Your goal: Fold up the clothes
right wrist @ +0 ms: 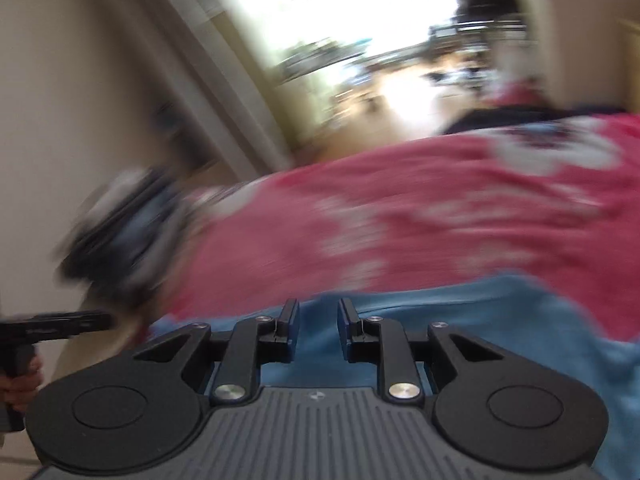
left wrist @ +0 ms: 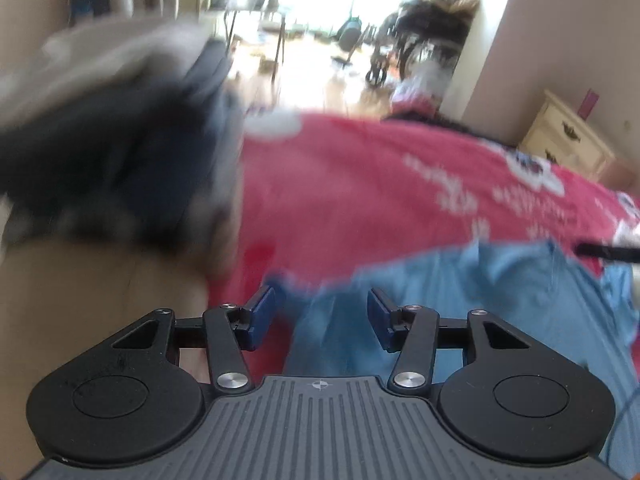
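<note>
A light blue garment lies on the red flowered bedspread, close under both grippers. My left gripper is open above the garment's left edge, its blue pads wide apart with nothing between them. In the right wrist view the same garment spreads to the right, and my right gripper is open with a narrower gap, just over the cloth. The left gripper and the hand holding it show at the far left. Both views are blurred by motion.
A pile of dark and grey clothes sits on the bed at the left, also seen as the blurred pile. A cream nightstand stands by the wall at the right. Beyond the bed is a bright room with furniture.
</note>
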Demonstrator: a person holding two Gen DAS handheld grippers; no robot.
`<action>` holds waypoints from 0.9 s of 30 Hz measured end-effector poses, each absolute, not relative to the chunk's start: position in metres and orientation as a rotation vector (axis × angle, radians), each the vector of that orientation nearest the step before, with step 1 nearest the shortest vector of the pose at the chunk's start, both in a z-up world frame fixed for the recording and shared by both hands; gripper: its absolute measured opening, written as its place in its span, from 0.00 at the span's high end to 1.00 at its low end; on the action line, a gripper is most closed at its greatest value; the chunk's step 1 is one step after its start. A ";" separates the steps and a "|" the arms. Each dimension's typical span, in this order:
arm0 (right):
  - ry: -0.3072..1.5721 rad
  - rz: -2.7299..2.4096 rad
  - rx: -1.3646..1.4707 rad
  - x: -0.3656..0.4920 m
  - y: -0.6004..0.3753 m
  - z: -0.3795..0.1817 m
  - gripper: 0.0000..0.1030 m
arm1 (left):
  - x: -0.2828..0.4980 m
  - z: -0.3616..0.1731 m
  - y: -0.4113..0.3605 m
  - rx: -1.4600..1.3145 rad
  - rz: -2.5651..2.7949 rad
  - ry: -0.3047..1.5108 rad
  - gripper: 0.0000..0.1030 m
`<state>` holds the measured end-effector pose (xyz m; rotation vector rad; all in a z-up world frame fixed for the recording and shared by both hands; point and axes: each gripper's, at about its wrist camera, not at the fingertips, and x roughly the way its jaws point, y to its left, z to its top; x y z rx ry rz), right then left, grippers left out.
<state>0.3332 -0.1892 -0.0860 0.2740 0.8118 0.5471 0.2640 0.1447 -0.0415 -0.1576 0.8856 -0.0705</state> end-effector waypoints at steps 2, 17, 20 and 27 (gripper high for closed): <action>0.841 0.650 0.207 0.330 -0.136 -0.080 0.76 | 0.246 -0.056 0.150 -0.182 -0.083 0.925 0.51; 1.021 0.776 -0.271 0.363 0.122 -0.120 0.63 | 0.248 -0.115 0.152 -0.089 -0.118 0.880 0.50; 1.044 0.765 -0.307 0.371 0.134 -0.127 0.57 | 0.262 -0.123 0.153 -0.085 -0.115 0.875 0.50; 1.109 0.789 -0.276 0.388 0.132 -0.144 0.51 | 0.272 -0.131 0.153 -0.096 -0.139 0.848 0.50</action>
